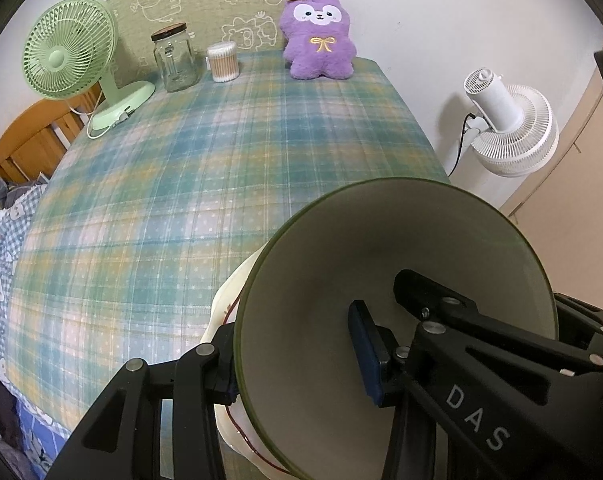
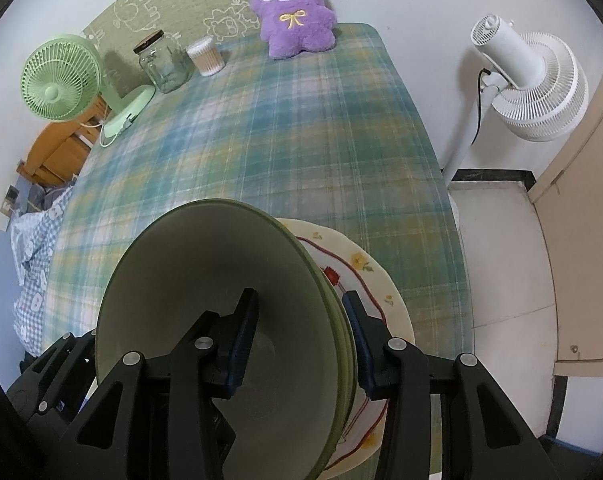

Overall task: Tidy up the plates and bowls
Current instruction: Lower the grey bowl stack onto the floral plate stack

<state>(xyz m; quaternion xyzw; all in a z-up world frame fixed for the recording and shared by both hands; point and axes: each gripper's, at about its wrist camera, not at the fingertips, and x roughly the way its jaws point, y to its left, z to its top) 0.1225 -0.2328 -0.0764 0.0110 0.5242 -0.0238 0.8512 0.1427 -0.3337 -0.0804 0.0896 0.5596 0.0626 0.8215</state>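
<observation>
The left gripper [image 1: 301,364] is seen at the bottom of its frame, its jaws set apart on either side of a bowl [image 1: 401,280] wall: one finger is placed outside the rim at lower left, the other inside at lower centre. The right gripper [image 2: 301,340] is seen at the bottom centre of its frame, likewise closed across the bowl's [image 2: 205,300] wall, with one blue pad [image 2: 243,344] pressed inside and the other held against the outside.

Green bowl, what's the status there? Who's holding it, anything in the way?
Left gripper and right gripper each clamp the green bowl rim. Flowered plate right beneath it. Nothing in the way.
</observation>
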